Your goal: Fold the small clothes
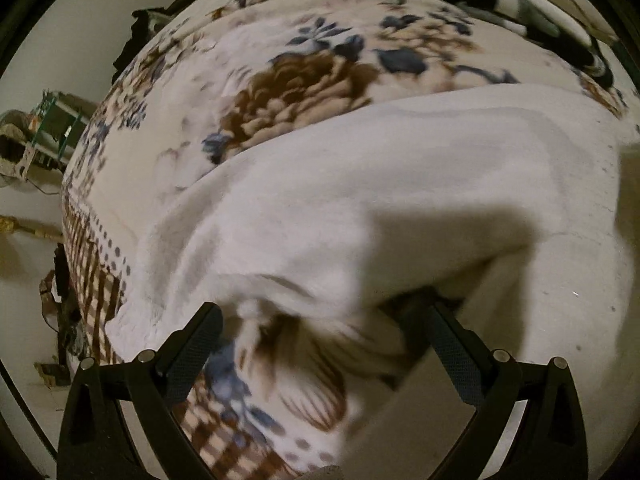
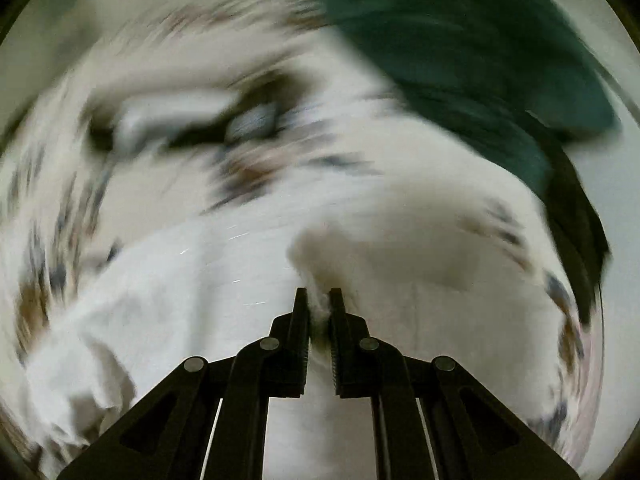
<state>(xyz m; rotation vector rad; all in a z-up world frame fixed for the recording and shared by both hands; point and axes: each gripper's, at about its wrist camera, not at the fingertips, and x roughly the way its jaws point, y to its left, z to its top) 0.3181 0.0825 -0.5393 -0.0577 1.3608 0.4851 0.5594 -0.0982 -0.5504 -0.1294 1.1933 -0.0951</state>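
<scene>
Right wrist view: a bunched edge of the white garment (image 2: 208,320) is being clenched by the right tool (image 2: 319,300), seemingly for folding over, while the left tool (image 1: 320,320) is being held released above cloth spread near the floral bed's (image 1: 304,80) edge.

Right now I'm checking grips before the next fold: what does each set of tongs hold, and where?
The right tongs pinch a bunched fold of the white fabric garment. The left tongs stand open, holding nothing.
</scene>
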